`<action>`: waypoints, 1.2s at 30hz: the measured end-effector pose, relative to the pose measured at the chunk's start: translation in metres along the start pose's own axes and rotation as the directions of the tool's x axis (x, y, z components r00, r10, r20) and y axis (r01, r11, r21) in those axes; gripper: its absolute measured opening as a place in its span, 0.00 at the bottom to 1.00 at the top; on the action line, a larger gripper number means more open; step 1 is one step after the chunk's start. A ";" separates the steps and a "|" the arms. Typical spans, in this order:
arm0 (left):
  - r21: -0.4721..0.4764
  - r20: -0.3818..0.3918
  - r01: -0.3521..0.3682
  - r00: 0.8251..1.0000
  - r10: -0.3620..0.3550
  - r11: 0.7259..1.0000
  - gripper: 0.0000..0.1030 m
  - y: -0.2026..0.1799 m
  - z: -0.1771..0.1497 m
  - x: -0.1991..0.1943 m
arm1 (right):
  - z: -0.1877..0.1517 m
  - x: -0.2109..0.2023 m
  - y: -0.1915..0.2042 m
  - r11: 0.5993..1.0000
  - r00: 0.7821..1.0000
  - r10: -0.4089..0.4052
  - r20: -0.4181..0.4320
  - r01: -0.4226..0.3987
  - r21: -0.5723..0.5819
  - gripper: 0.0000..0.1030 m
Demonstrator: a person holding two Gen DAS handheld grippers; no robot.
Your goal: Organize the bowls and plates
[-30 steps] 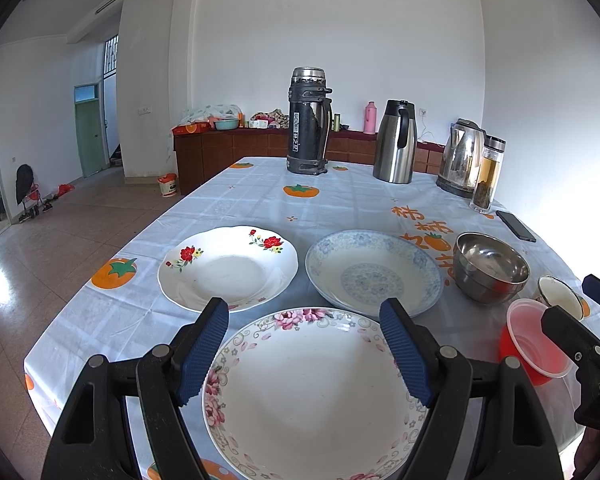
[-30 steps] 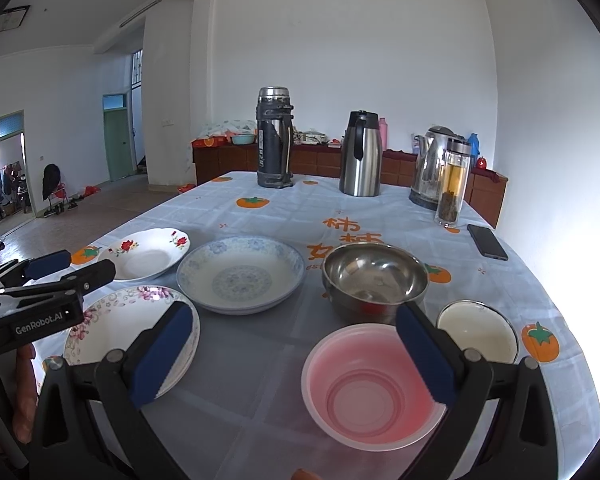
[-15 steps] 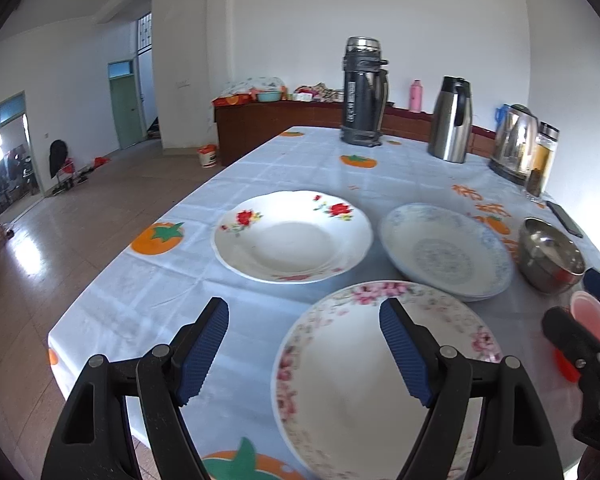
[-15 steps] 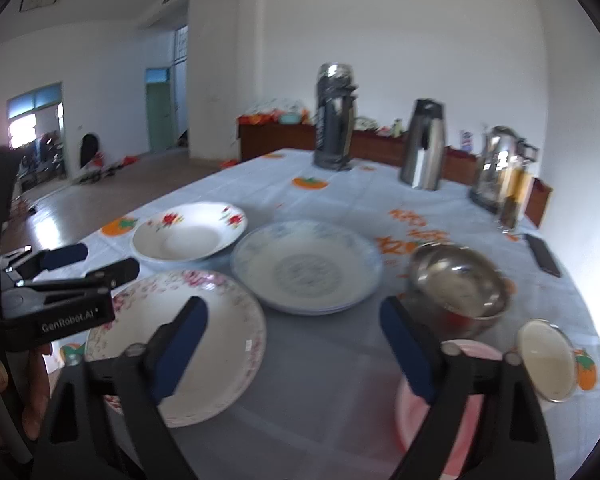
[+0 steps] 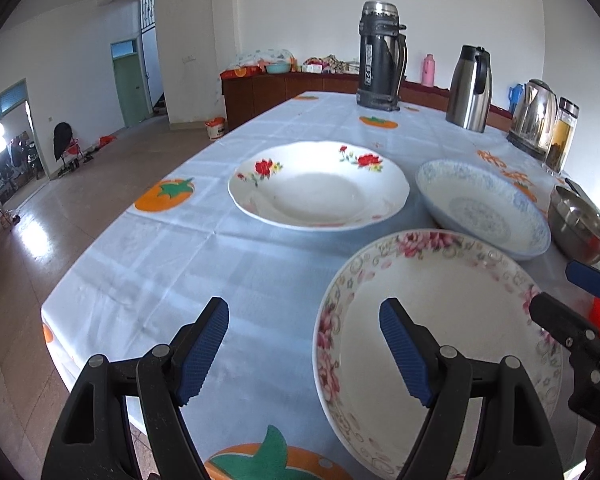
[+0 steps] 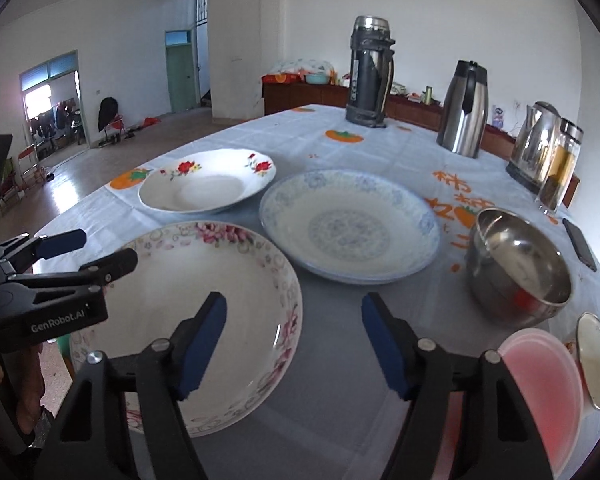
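A pink-flowered plate (image 5: 452, 320) (image 6: 180, 304) lies at the table's near edge. Behind it sit a red-rose plate (image 5: 320, 184) (image 6: 208, 180) and a blue-patterned plate (image 5: 484, 208) (image 6: 352, 224). A steel bowl (image 6: 520, 268) (image 5: 580, 228), a pink plastic bowl (image 6: 540, 388) and a small white enamel bowl (image 6: 598, 360) are to the right. My left gripper (image 5: 304, 352) is open and empty, straddling the pink-flowered plate's left rim; it also shows in the right wrist view (image 6: 88, 252). My right gripper (image 6: 294, 344) is open and empty over that plate's right rim.
A dark thermos (image 5: 380, 56), a steel carafe (image 5: 470, 88), an electric kettle (image 5: 534, 116) and a glass tea bottle (image 5: 562, 136) stand at the table's far side. A phone (image 6: 578, 244) lies at the right edge. The table's left edge drops to open floor.
Both grippers swung left. The left one went from centred on the pink-flowered plate to its left rim. The right one went from the pink bowl to that plate's right rim.
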State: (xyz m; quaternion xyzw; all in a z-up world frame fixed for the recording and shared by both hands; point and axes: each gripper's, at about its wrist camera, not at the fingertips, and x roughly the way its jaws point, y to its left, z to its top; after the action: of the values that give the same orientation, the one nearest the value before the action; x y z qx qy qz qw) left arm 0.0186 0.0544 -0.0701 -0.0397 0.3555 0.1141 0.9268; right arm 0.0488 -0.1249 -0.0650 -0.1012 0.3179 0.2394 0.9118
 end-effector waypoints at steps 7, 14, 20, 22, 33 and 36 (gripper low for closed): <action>0.001 -0.029 0.025 0.999 -0.025 1.000 0.66 -0.004 -0.006 0.006 | -0.005 0.012 0.003 1.000 0.999 0.013 -0.040 -0.013 -0.008 0.52; 0.001 -0.042 0.061 0.997 -0.061 0.998 0.51 -0.006 -0.011 0.012 | -0.009 0.018 0.001 1.000 0.998 0.016 -0.065 -0.016 -0.008 0.44; 0.000 -0.035 0.086 0.996 -0.086 0.996 0.34 -0.009 -0.012 0.010 | -0.013 0.024 -0.002 1.000 0.996 0.025 -0.086 -0.025 -0.001 0.29; 0.004 -0.031 0.087 0.996 -0.087 0.996 0.31 -0.010 -0.012 0.009 | -0.014 0.023 -0.002 1.000 0.996 0.031 -0.081 -0.031 -0.003 0.27; 0.019 -0.004 0.066 0.998 -0.066 0.998 0.29 -0.012 -0.015 0.007 | -0.016 0.021 0.003 0.998 0.996 0.052 -0.067 -0.053 -0.018 0.16; 0.019 0.006 0.059 0.998 -0.059 0.998 0.26 -0.012 -0.015 0.006 | -0.016 0.020 0.004 0.999 0.998 0.036 -0.057 -0.037 -0.021 0.16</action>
State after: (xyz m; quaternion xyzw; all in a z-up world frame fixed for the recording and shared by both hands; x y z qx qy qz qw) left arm 0.0162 0.0411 -0.0858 -0.0410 0.3524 0.0833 0.9312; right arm 0.0519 -0.1195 -0.0907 -0.1119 0.3427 0.2565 0.8968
